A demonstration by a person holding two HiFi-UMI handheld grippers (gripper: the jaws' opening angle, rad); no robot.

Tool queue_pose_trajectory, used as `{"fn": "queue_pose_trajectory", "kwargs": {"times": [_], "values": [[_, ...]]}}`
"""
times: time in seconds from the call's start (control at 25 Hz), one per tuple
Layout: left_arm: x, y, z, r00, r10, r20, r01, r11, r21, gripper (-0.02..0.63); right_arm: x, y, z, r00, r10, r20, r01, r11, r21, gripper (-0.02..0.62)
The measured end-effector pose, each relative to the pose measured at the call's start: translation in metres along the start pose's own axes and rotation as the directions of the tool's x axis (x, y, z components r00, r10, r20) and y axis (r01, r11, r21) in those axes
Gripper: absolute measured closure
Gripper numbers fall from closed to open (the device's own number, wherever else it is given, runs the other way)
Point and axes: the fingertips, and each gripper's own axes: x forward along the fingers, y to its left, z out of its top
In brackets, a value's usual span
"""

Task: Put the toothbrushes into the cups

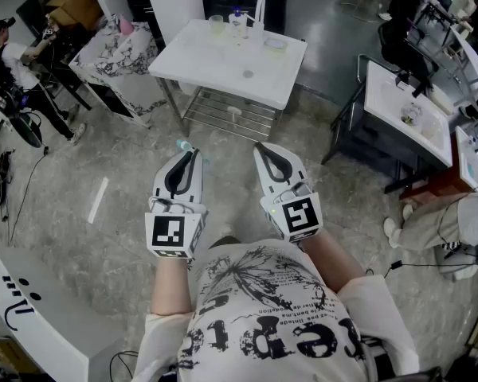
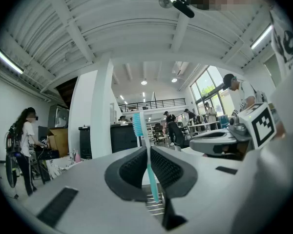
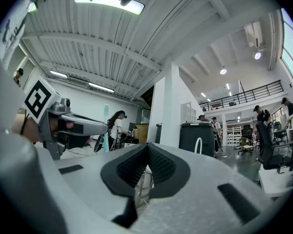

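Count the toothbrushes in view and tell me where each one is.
1. A teal toothbrush stands upright, clamped in the left tongs, with its bristle head above them. The items on the far white table are too small to tell whether more lie there.

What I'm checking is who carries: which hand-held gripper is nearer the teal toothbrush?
Left. The left hand-held gripper is shut on the toothbrush; the right hand-held gripper sits alongside, empty, not touching it.

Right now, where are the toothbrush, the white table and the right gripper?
toothbrush (image 2: 143, 139), left gripper view, neck just above the jaws.
white table (image 1: 211, 54), head view, bare part of the top.
right gripper (image 1: 261, 150), head view, tips of its shut jaws.
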Motion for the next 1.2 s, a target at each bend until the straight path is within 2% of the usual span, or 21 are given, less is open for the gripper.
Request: {"fn": "queue_pose_trajectory", "kwargs": {"times": [0.24,0.48,0.72,1.0,1.2], "values": [[0.001,-0.002,-0.003,1.000,-0.007,-0.012,0.008,1.000,0.019,0.578,0.001,0.003,-0.006,1.000,0.006,-0.019,-0.005,1.000,0.011,0.604],[0.004,0.002,-0.007,1.000,-0.002,-0.009,0.002,1.000,0.001,0.578,0.001,0.000,-0.007,1.000,0.000,-0.008,0.000,1.000,0.010,0.604],[0.015,0.015,-0.017,1.000,0.004,-0.013,-0.004,1.000,-0.020,0.578,0.015,-0.008,-0.022,1.000,-0.012,-0.015,0.013,0.998,0.057,0.603],[0.035,0.080,-0.029,1.000,0.023,-0.015,-0.023,0.999,-0.044,0.578,0.082,0.000,-0.039,0.998,-0.023,-0.054,0.026,0.998,0.062,0.603],[0.053,0.133,-0.039,1.000,0.009,-0.021,-0.010,0.999,-0.047,0.578,0.137,0.008,-0.041,0.997,-0.043,-0.067,0.047,0.997,0.063,0.603]]}}
